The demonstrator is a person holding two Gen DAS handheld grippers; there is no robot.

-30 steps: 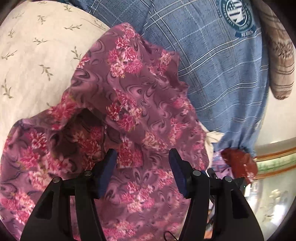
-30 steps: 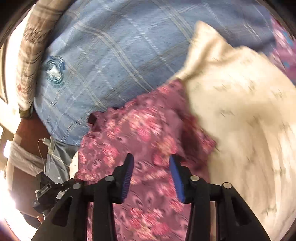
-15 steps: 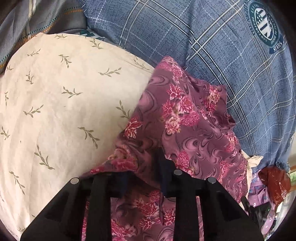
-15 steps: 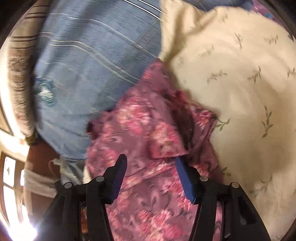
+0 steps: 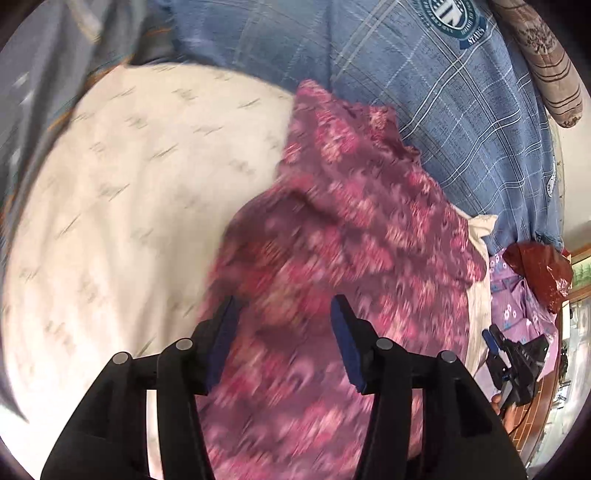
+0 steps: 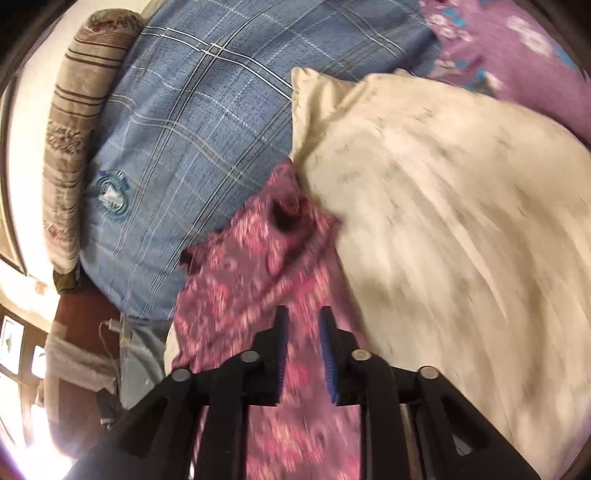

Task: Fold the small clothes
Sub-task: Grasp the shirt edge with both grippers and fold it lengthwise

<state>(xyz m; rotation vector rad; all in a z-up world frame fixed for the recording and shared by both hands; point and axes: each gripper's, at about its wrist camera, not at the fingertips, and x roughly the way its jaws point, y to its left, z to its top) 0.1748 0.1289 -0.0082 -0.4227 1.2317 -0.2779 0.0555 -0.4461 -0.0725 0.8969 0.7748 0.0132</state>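
Left wrist view: our left tongs (image 5: 283, 334) reopening, crumpled purple floral garment (image 5: 343, 236) released at 12 o'clock; right tongs (image 6: 303, 341) closing, nothing pinched yet; fold unfinished.

The only lettering sits on a round teal-and-white crest (image 5: 451, 14) printed on the blue plaid cloth (image 5: 424, 110), at about 1 o'clock in the left wrist view. On the small banner under that crest the word "STATES" can just be made out, while the ring of small letters around its rim is too fine to read (the shield inside carries stripes, no words). In the right wrist view the same crest (image 6: 110, 195) lies at about 9 o'clock on the plaid cloth, blurred past reading.
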